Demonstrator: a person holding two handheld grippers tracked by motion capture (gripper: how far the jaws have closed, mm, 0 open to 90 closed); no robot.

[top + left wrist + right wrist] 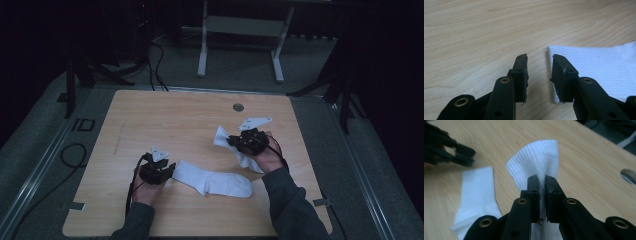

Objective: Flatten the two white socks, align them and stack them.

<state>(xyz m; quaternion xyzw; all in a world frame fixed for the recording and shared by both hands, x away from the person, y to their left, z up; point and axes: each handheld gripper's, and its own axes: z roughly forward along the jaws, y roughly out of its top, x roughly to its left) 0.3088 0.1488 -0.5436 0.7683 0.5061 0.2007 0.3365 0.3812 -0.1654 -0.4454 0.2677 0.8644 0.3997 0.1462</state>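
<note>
A: So where's each sock rel. to the grippers?

B: Two white socks. Right gripper (pixel 542 192) has its jaws pressed together on the ribbed cuff of the lifted sock (pixel 536 160); in the right gripper view the fabric fans out above the pads and runs down between them. High view: that sock (pixel 245 159) hangs from the right gripper (pixel 235 141), cuff end up, rest trailing down toward the desk (pixel 175 115) by the person's right hand (pixel 267 157).

A: And the other one?

B: Flat sock (pixel 215 181) lies on the desk betw. the two hands, cuff end toward the left gripper (pixel 169 172), toe end pointing to the right sleeve.

A: Left gripper got it?

B: No. Jaws spread partway, nothing pinched. In the left gripper view (pixel 539 75) the cuff edge of the flat sock (pixel 594 67) sits right at one pad, which overlaps the corner of the fabric; the other pad stands over bare wood. Gap betw. pads shows desk (pixel 474 37) w/ the cuff's edge along one side.

A: Contact?

B: Can't tell if that pad touches the cloth or hovers just above it.

A: Socks touching each other?

B: High view, the hanging one's lower end comes close to the flat one's toe; can't tell if they meet.
</note>
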